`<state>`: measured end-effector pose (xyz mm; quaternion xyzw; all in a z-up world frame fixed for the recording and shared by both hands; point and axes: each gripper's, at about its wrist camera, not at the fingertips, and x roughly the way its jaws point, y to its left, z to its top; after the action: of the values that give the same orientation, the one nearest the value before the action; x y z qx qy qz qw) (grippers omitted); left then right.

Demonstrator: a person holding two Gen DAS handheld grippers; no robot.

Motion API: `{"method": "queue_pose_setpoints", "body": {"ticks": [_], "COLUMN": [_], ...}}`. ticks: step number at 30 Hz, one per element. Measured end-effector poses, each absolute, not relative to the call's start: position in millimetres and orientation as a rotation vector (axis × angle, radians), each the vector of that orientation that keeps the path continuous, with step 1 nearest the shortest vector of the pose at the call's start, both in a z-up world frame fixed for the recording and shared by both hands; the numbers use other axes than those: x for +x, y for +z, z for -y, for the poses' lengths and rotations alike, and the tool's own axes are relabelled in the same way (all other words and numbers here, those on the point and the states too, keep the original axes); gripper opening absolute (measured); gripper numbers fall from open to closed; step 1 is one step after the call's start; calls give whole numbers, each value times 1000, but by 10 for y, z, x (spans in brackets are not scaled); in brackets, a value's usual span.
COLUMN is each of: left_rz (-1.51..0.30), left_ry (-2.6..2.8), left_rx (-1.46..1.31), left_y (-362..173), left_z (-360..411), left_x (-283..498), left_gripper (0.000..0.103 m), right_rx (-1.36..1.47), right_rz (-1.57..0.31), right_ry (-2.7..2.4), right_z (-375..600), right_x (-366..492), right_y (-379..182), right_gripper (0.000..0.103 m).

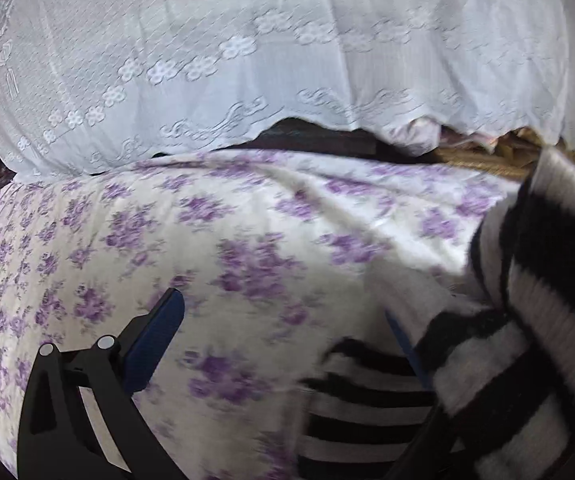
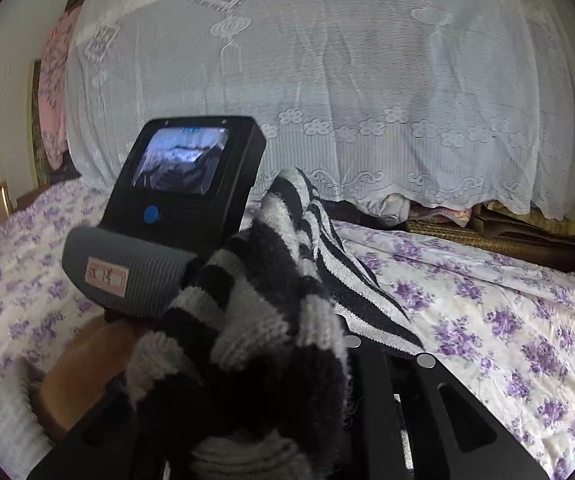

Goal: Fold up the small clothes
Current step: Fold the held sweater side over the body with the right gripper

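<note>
Two grippers share one black-and-white striped knit garment point(image 2: 263, 320), lifted off the purple-flowered bedsheet point(image 1: 215, 240). The right gripper point(image 2: 287, 364) is nearly closed, its jaws clamped on a bunched handful of the knit (which buries both fingertips). The left gripper point(image 1: 287, 344) stands wide open: one blue-padded finger point(image 1: 155, 340) is bare above the sheet, the other catches the garment's striped edge. Behind the bed hangs a white lace cover point(image 1: 287, 60).
</note>
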<state>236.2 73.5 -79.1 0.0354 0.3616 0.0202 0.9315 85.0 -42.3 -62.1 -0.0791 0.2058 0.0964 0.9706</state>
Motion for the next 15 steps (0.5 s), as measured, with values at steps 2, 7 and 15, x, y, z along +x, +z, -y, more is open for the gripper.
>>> {"method": "queue_pose_setpoints", "body": {"ticks": [2,7,15], "left_rz": [-775,-875,-921], "left_ry": [76,141,262], "left_rx": [112,167,25], "left_y": [-927,-1275,-1307], "left_z": [-847,-1021,-1525], "left_x": [2444,2605,2655], "left_gripper": [98,98,98], "right_rx": [-190,-249,-360], "right_rz": [-436,-506,-618], "right_ry": [192,186,218], "right_z": [284,6,-260], "right_x": [903,1017,1109], "right_y": [-759,-1110,-1435], "right_gripper": [20,23,49]}}
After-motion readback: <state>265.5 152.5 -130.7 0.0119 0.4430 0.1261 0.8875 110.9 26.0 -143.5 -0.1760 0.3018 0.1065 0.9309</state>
